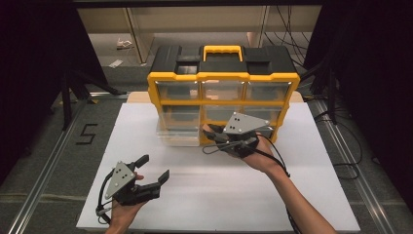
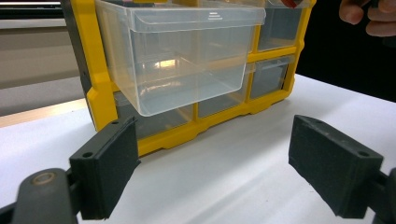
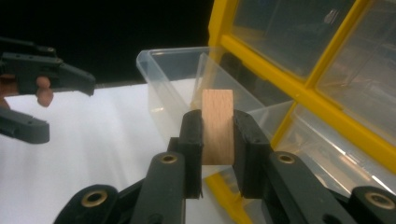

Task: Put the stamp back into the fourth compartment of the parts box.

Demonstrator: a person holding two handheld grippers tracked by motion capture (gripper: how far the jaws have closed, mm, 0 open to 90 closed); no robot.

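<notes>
Between the right gripper's (image 3: 217,140) pinching jaws a pale rectangular wooden block (image 3: 217,126) is held, while the left gripper's (image 2: 212,168) jaws are spread.

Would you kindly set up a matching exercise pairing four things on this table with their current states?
Things:
1. left tongs
2. right tongs
3. wooden block
4. clear drawer

States:
A. pulled out of the yellow organizer
B. open, holding nothing
C. clamped between two black pads
D. shut on something

Pairs: 1-B, 2-D, 3-C, 4-A
</notes>
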